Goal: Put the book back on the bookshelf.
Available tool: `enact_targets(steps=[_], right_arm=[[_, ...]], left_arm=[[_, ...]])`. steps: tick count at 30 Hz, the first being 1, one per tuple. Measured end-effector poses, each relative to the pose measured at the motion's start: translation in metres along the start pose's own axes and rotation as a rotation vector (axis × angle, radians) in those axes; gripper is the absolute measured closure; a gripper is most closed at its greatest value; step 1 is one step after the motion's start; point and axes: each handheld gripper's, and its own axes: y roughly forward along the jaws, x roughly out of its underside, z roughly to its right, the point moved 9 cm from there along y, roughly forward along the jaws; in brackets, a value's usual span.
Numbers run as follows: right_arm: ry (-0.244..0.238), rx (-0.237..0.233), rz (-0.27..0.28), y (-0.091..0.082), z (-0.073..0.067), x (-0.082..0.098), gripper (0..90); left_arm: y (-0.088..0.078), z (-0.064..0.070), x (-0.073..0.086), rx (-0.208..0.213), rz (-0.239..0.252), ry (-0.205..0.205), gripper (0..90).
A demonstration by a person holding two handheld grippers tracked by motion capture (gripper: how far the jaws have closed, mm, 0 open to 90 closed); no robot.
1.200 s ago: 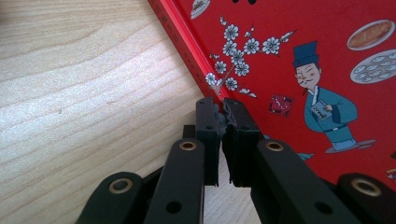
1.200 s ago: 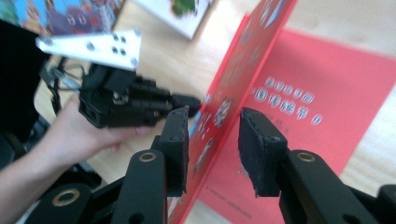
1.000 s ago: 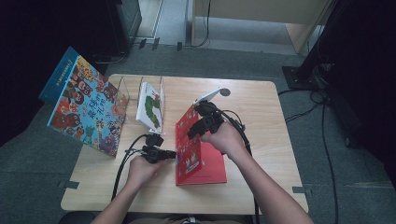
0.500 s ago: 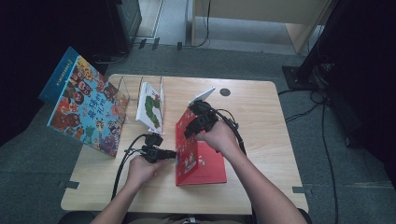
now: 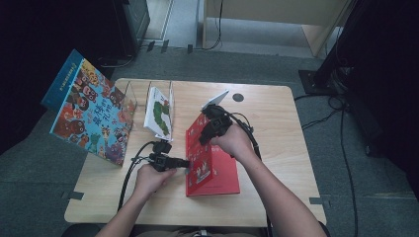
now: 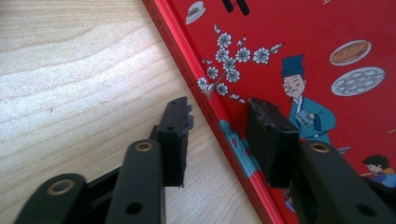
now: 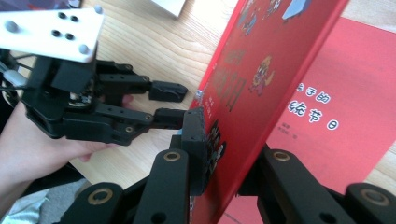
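Looks like we're opening the red picture book (image 5: 211,165) that lies flat near the middle of the bench (image 5: 276,123), so the trick here is to let the spine side stay pinned while the cover swings up. Our right claw (image 7: 223,149) is clamped on the front cover (image 7: 261,79), one jaw on each face of it, with the cover raised off the red endpaper (image 7: 345,107) underneath. We'd keep that lift slow and follow the cover's arc around the spine instead of pulling straight up, or the whole book will probably skid. Our left claw (image 6: 219,140) is spread apart, straddling the book's left edge, one jaw over the wood and one over the cover art; whether either jaw touches we can't tell. We'd press it down there as the anchor. Pose-wise, the left hand (image 5: 153,177) comes in low from the book's left with its claw pointing right, while the right hand (image 5: 232,140) reaches forward over the book's top half, knuckles up. The white caterpillar book (image 5: 159,112) stands in the clear rack (image 5: 148,91) well clear of this.
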Motion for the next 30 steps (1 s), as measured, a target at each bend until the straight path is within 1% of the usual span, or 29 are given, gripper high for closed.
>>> enact_targets(steps=[4, 6, 7, 10, 12, 15, 19, 25, 27, 30], right_arm=[[-0.011, -0.002, -0.015, 0.0, 0.0008, -0.0007, 78.9], [-0.005, -0.006, -0.026, -0.0004, 0.001, -0.0009, 79.4], [-0.01, -0.007, -0.024, -0.0002, 0.0021, -0.0018, 79.7], [-0.001, -0.005, -0.034, -0.001, 0.0039, -0.0026, 81.0], [0.006, -0.004, -0.045, -0.0019, 0.004, -0.0026, 81.7], [0.003, 0.001, -0.052, -0.0024, 0.0043, -0.0032, 82.7], [0.003, 0.008, -0.063, -0.0032, 0.0042, -0.0037, 83.8], [0.005, 0.005, -0.077, -0.0039, 0.0042, -0.0038, 85.8], [0.016, 0.005, -0.083, -0.0046, 0.0044, -0.0035, 86.7], [0.016, 0.005, -0.082, -0.0056, 0.0064, -0.0032, 88.0]], left_arm=[[-0.0001, -0.0005, -0.0011, 0.004, 0.008, 0.007, 53.5], [0.0002, 0.0005, -0.0014, 0.013, 0.007, 0.007, 51.3], [0.0005, 0.0015, -0.0011, 0.019, 0.005, 0.004, 50.8], [0.0011, 0.0026, -0.0006, 0.023, 0.0, 0.016, 49.9], [0.0012, 0.0029, -0.0007, 0.027, 0.0, 0.016, 49.1], [0.0008, 0.0023, -0.001, 0.029, 0.001, 0.019, 47.7], [0.0009, 0.0027, -0.0014, 0.035, 0.005, 0.016, 45.7], [0.0008, 0.0032, -0.0025, 0.046, 0.014, 0.01, 42.7], [0.0007, 0.0034, -0.0028, 0.053, 0.016, 0.007, 41.4], [0.0007, 0.0032, -0.0031, 0.058, 0.018, 0.013, 39.4]])
